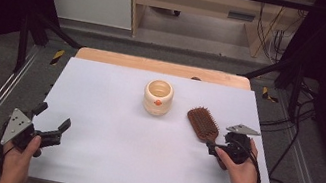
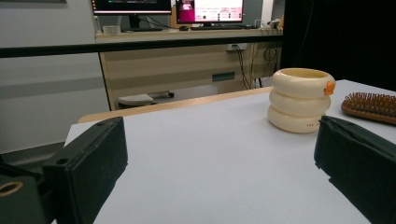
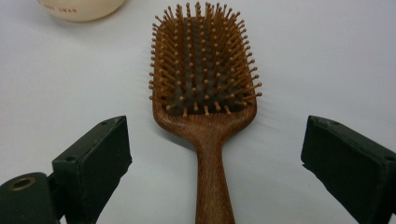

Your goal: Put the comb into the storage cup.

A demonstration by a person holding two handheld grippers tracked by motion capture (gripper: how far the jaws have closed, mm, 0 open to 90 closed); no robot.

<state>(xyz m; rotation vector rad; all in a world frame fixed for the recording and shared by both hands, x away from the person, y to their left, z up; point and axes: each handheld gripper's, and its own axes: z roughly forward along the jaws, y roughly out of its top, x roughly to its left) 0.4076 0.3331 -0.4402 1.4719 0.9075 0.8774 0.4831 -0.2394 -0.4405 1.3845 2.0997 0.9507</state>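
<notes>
A wooden hairbrush (image 1: 203, 123) is seen lying flat on the white table (image 1: 117, 139), bristles up, right of centre, head pointing away from the person and slightly left, handle angled back toward the right gripper (image 1: 222, 148). In the right gripper view the hairbrush (image 3: 205, 107) is shown as a dark reddish-brown paddle type: broad rounded-rectangular head, dark cushion pad, rows of thin wooden pins with rounded tips, narrow handle with visible grain running down to the bottom edge. The right gripper (image 3: 210, 168) is held spread wide, one jaw on each side of the handle, neither jaw touching it; nothing is gripped. In the high view it is held by the right hand (image 1: 241, 171) near the table's right edge, with the handle end just at its jaws. A cream pot (image 1: 158, 97) made of stacked rounded rings, open at the top, with a small orange piece on its side, is seen near the table centre, left of the brush head and apart from it. In the left gripper view the pot (image 2: 300, 100) is seen upright with the brush head (image 2: 371, 106) beside it. The left gripper (image 1: 51, 122) is held by the left hand (image 1: 20, 155) at the near left corner, jaws wide apart, empty, well apart from both items; in its own view (image 2: 219, 172) only bare table lies between the jaws.
</notes>
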